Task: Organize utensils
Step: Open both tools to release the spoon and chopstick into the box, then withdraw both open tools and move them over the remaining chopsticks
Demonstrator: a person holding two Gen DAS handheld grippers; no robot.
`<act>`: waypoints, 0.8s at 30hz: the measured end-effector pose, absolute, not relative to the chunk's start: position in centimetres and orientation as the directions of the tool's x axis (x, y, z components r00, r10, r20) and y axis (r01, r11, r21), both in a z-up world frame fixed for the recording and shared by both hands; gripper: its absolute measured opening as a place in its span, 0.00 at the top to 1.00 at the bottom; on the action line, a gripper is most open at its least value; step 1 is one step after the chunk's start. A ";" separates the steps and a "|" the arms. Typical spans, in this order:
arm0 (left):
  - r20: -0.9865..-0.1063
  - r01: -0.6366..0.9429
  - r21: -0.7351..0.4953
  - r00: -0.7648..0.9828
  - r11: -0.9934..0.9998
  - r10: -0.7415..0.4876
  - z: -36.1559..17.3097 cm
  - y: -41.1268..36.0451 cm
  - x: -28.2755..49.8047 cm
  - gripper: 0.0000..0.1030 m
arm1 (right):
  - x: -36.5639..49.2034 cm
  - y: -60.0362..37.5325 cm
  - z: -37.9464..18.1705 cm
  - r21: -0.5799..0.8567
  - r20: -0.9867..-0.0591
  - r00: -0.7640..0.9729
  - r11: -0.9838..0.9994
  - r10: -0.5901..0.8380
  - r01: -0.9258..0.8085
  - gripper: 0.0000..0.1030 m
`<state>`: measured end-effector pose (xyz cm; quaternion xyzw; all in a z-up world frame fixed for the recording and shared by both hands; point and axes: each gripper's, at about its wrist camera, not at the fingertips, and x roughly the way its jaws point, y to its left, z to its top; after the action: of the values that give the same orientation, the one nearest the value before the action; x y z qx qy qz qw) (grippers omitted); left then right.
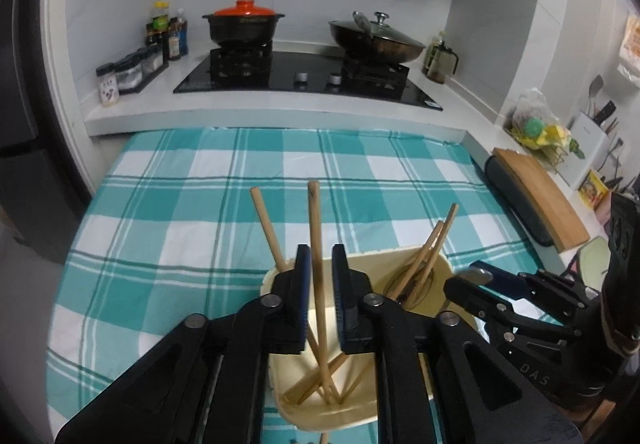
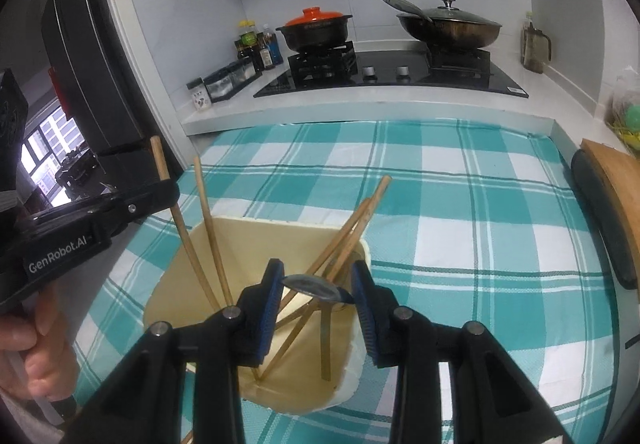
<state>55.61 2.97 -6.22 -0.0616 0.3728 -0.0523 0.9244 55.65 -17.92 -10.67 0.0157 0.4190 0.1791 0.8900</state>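
Our left fingers [image 1: 298, 284] stand apart around a chopstick [image 1: 318, 264]; our right fingers [image 2: 274, 296] clamp a spoon [image 2: 312, 288].

On the left gripper [image 1: 320, 288] we see the blue pads on either side of the upright chopstick, with a gap on each side, so it stands loose between them, its lower end down in the cream holder [image 1: 400, 264]. Our right gripper [image 2: 318, 302] holds the metal spoon by its bowl across the pads, handle hanging down into the same holder [image 2: 260, 240]. More chopsticks [image 2: 348, 232] lean inside it. The holder stands on the teal checked cloth [image 2: 480, 244] covering the counter [image 1: 280, 112], in front of the stove [image 1: 304, 76].
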 end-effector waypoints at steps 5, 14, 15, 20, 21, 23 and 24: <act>-0.665 0.083 -0.110 0.734 0.990 -0.136 -4.6 3.3 52.4 0.40 | 55.3 -18.6 -10.1 0.166 -0.736 0.606 0.948 0.303 -0.273 0.53; -0.705 0.258 0.085 0.698 0.962 -0.125 -1.0 4.4 38.2 0.18 | 48.0 -21.9 -4.4 0.097 -0.697 0.663 0.952 0.274 -0.291 0.44; -0.699 0.271 0.102 0.704 0.957 -0.125 -0.9 4.6 36.4 0.16 | 46.7 -22.4 -4.0 0.088 -0.697 0.664 0.951 0.271 -0.295 0.43; -0.675 0.251 0.012 0.716 0.968 -0.177 -2.5 6.0 27.8 0.09 | 39.3 -24.9 -4.1 0.062 -0.694 0.677 0.957 0.245 -0.284 0.43; -0.671 0.244 -0.020 0.716 0.970 -0.194 -3.2 6.1 26.5 0.09 | 37.7 -25.3 -4.5 0.058 -0.691 0.684 0.961 0.235 -0.272 0.42; -0.661 0.224 -0.049 0.724 0.973 -0.200 -4.6 5.9 24.2 0.09 | 34.5 -25.8 -5.6 0.048 -0.691 0.692 0.969 0.208 -0.243 0.42; -0.657 0.208 -0.053 0.729 0.977 -0.191 -5.4 5.6 23.2 0.09 | 32.9 -25.9 -6.4 0.045 -0.692 0.695 0.973 0.194 -0.226 0.42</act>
<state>23.23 5.63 -5.39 0.0122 0.3520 -0.1074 0.9297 32.88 -25.91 -6.37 -0.0218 0.3732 0.1142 0.9204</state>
